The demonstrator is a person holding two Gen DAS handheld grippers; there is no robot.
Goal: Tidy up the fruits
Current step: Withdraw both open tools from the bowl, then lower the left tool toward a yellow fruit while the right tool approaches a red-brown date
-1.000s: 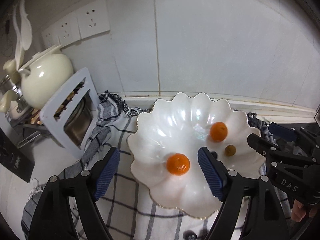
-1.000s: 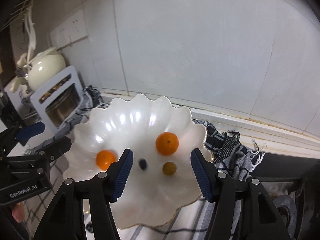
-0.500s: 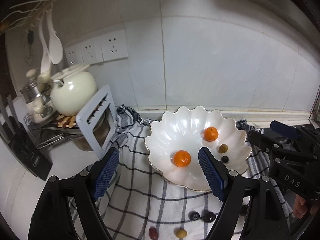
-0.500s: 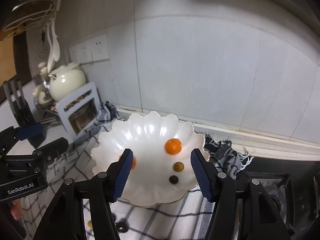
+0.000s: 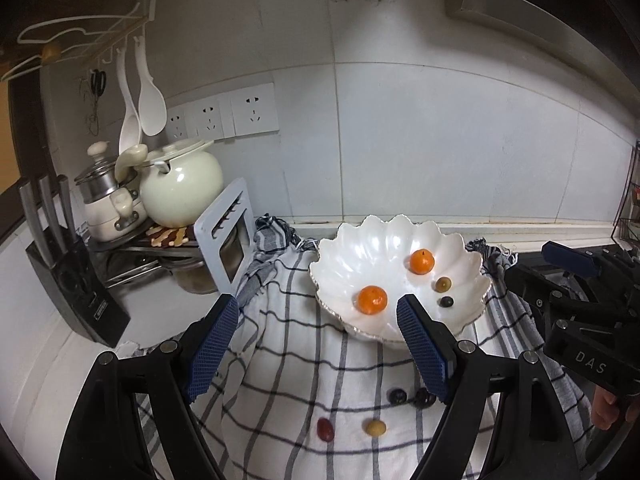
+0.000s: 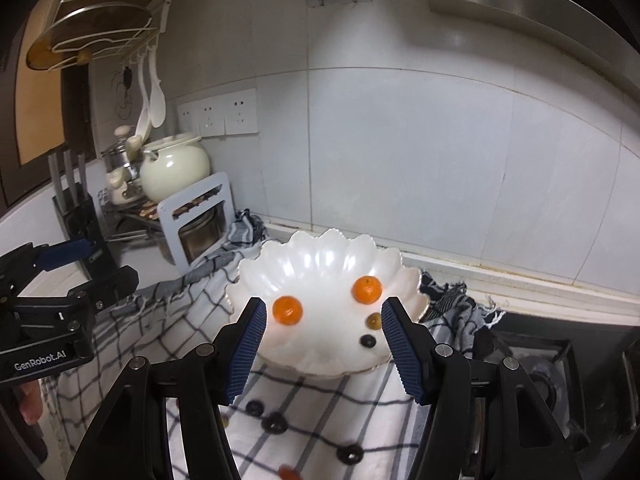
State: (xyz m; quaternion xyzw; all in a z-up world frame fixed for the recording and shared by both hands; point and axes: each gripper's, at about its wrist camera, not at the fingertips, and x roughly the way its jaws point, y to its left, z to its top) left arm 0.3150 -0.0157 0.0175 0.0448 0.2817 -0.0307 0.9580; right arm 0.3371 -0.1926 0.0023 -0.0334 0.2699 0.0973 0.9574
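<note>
A white scalloped bowl [image 5: 352, 240] [image 6: 312, 256] rests on a checked cloth and holds two oranges [image 5: 372, 299] [image 6: 366, 289], a green grape [image 5: 443, 284] and a dark grape [image 5: 446, 301]. In front of the bowl, loose grapes lie on the cloth: two dark ones [image 5: 397, 395], a red one [image 5: 325, 429] and a yellow one [image 5: 376, 428]. My left gripper [image 5: 320, 344] hovers open above the cloth, short of the bowl, with nothing between its fingers. Over the bowl's near rim my right gripper [image 6: 322, 344] is also open and empty.
At the back left stand a cream pot [image 5: 182, 188], a steel pot, a pale blue rack [image 5: 226, 240] and a black knife block [image 5: 76, 280]. A gas hob [image 6: 560, 364] lies to the right. Tiled wall with sockets [image 5: 224, 116] runs behind.
Both grippers have drawn back from the bowl and risen. The bowl looks smaller and the loose grapes on the cloth have come into view. Both stay open.
</note>
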